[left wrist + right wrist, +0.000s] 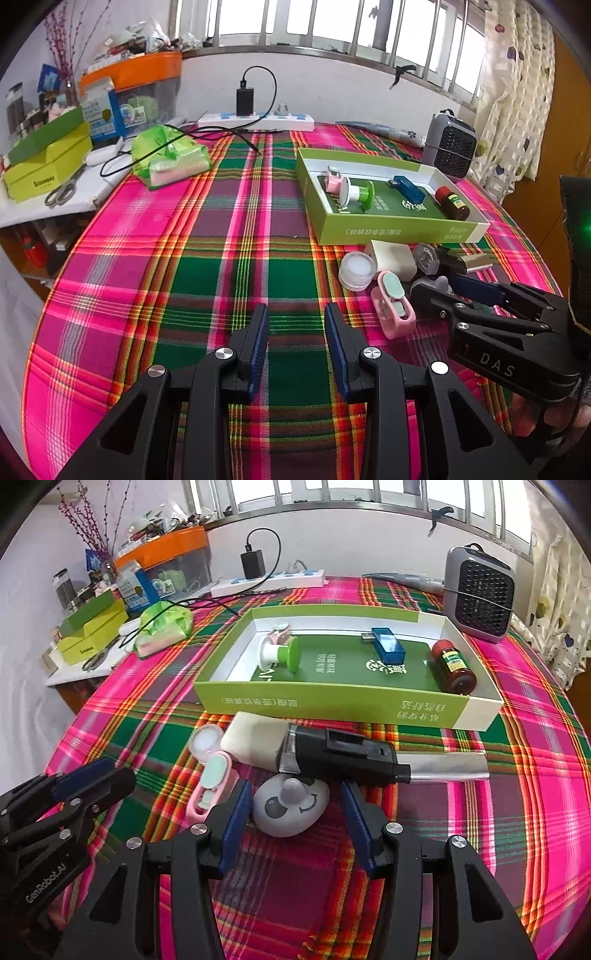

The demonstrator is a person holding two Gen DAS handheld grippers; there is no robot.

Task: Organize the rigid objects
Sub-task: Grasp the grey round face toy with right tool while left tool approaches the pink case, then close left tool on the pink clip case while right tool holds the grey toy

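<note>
Right gripper [293, 805], jaws apart, straddles a smooth grey toy [291, 806] (likely light, hard, slippery; best pinched across its flanks) near the green box [332, 701]; left gripper [295, 339] gapes empty.

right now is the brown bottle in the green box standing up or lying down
Lying down: the brown bottle rests on its side at the right end of the green box, red cap pointing toward the back wall.
</note>
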